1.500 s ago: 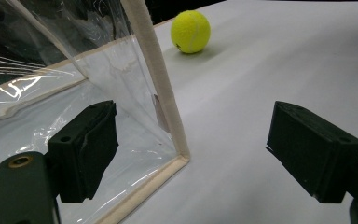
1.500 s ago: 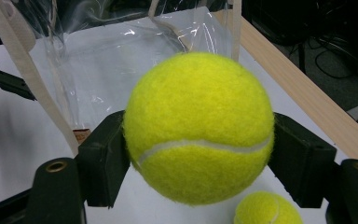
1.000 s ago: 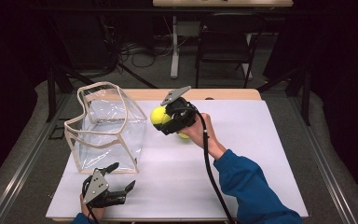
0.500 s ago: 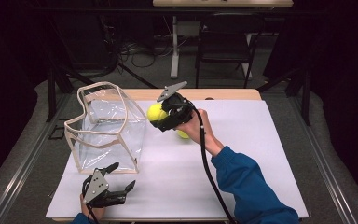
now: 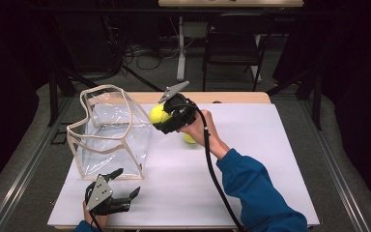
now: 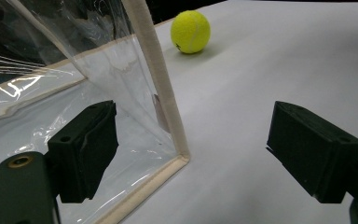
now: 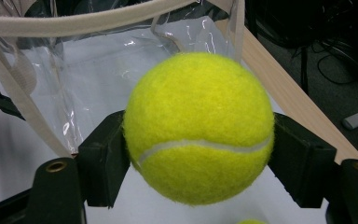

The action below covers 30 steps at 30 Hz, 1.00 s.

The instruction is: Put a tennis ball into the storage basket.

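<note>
At the lower left of the high view the left gripper (image 5: 121, 192) rested on the white table (image 5: 270, 183), just in front of the clear bag (image 5: 111, 133). Its jaws stood wide apart and held nothing. In the left gripper view the bag's cream-edged near corner (image 6: 168, 107) rose between those jaws, closer to the left one.

The bag stood upright in the left half of the high view, its mouth facing up and its rim (image 5: 107, 91) bent but open.

Right of the bag, in the upper centre of that view, the right gripper (image 5: 162, 118) hung above the table with 1 tennis ball (image 5: 158, 114) clamped between its jaws — the held ball sat just beside the bag's right wall, near the height of the rim. In the right gripper view the ball (image 7: 198, 128) was pinched at its 2 sides, and the bag's rim band (image 7: 74, 21) crossed the top of the frame beyond it.

So the opening lay left of the ball and slightly below — the right hand was the nearer one, and the likely move was a short carry leftward over the rim.

A 2nd ball (image 5: 189, 138) lay on the table right of the bag, partly behind the right hand (image 5: 200, 130).
</note>
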Available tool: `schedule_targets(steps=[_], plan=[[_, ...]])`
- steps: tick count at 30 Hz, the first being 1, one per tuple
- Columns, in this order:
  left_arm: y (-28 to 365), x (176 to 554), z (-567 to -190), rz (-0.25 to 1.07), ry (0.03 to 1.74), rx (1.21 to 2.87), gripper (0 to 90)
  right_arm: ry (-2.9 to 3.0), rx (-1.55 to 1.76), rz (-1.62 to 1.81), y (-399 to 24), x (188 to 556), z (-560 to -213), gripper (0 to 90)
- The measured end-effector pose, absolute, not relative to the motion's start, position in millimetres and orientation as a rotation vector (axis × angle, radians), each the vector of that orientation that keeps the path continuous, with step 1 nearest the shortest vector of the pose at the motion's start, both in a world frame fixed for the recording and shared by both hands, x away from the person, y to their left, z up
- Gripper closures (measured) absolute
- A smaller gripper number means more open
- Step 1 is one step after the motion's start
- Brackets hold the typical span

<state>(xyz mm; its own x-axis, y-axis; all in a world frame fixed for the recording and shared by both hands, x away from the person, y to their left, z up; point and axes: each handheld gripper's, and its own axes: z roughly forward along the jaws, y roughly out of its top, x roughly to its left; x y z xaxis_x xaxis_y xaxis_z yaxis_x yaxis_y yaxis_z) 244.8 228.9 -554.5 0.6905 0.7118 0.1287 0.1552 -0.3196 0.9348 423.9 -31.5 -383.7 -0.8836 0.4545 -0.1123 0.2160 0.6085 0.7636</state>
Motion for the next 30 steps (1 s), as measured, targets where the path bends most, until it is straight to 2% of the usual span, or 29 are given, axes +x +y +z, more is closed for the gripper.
schedule_targets(steps=[30], plan=[[228.8, 245.1, -554.6, 0.646, 0.681, 1.851, 15.8, 2.538, 0.47, 1.141, -13.4, 421.8, -362.9, 26.5]])
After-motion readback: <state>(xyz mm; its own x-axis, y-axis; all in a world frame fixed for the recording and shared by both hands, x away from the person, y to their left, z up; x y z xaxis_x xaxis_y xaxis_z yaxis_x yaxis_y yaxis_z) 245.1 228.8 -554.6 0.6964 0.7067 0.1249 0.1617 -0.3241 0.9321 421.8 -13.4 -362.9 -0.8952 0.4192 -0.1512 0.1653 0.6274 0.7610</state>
